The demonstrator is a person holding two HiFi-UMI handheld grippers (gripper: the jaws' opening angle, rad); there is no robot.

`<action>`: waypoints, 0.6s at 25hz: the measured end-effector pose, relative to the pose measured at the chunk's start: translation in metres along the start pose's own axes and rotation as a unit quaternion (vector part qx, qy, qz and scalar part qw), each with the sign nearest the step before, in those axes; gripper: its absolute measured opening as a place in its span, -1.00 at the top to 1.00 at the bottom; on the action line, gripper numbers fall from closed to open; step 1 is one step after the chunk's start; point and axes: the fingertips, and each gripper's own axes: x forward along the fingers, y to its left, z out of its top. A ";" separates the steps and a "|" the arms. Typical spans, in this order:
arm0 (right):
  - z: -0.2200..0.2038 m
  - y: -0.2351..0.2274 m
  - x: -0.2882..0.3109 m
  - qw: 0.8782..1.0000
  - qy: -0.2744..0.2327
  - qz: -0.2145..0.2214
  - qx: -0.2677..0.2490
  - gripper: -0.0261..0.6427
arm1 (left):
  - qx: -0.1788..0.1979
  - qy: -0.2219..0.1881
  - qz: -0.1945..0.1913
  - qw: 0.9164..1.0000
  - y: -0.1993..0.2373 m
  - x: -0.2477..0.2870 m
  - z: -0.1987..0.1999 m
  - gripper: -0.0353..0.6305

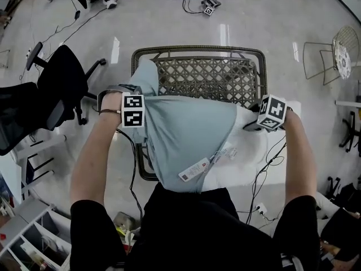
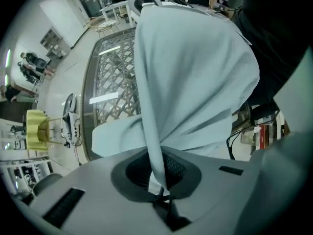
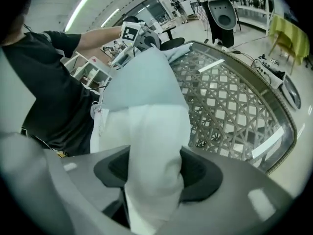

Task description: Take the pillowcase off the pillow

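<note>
Left gripper (image 2: 159, 192) pinches pillowcase (image 1: 186, 134), right gripper (image 3: 151, 190) clamps pillow (image 1: 248, 151); we're mid-strip, and next we likely pull pillowcase toward 9 o'clock.

I see a lattice-woven, round-rimmed worktop (image 1: 197, 75) on glossy pale floor (image 1: 254, 21). A pillow (image 1: 251, 151) covers its near edge; resting or lifted, I can't tell.

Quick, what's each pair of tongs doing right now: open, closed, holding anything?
Left tongs: closed on the pale blue pillowcase.
Right tongs: closed on the white pillow.
</note>
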 end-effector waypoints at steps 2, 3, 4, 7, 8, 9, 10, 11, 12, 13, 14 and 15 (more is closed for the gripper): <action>-0.007 0.002 -0.007 1.000 -0.006 -0.007 0.007 0.11 | -0.027 0.005 0.006 1.000 -0.003 -0.008 -0.023 0.87; -0.011 0.001 -0.010 1.000 -0.010 -0.012 0.012 0.12 | -0.039 0.008 0.009 0.999 -0.005 -0.013 -0.035 0.87; -0.014 0.001 -0.013 1.000 -0.014 -0.017 0.019 0.12 | -0.048 0.012 0.013 0.999 -0.006 -0.018 -0.047 0.87; -0.028 -0.004 -0.028 0.998 -0.023 -0.031 0.042 0.12 | -0.074 0.025 0.024 0.997 -0.009 -0.033 -0.077 0.87; -0.034 -0.007 -0.034 0.998 -0.024 -0.037 0.051 0.12 | -0.082 0.032 0.027 0.996 -0.010 -0.037 -0.088 0.87; -0.041 -0.010 -0.040 0.997 -0.024 -0.042 0.062 0.12 | -0.090 0.038 0.030 0.995 -0.010 -0.041 -0.099 0.87; -0.049 -0.014 -0.046 0.996 -0.026 -0.049 0.075 0.12 | -0.100 0.045 0.034 0.993 -0.011 -0.045 -0.111 0.87; -0.058 -0.018 -0.052 0.994 -0.027 -0.056 0.090 0.12 | -0.110 0.051 0.037 0.992 -0.012 -0.049 -0.123 0.87; -0.066 -0.023 -0.056 0.992 -0.027 -0.064 0.106 0.12 | -0.121 0.055 0.042 0.990 -0.013 -0.053 -0.134 0.87; -0.074 -0.027 -0.060 0.990 -0.026 -0.073 0.120 0.12 | -0.131 0.058 0.048 0.989 -0.013 -0.057 -0.144 0.87; -0.082 -0.030 -0.062 0.987 -0.023 -0.083 0.134 0.12 | -0.140 0.059 0.056 0.987 -0.014 -0.062 -0.152 0.87; -0.088 -0.033 -0.063 0.985 -0.020 -0.092 0.145 0.12 | -0.151 0.055 0.065 0.985 -0.014 -0.068 -0.157 0.87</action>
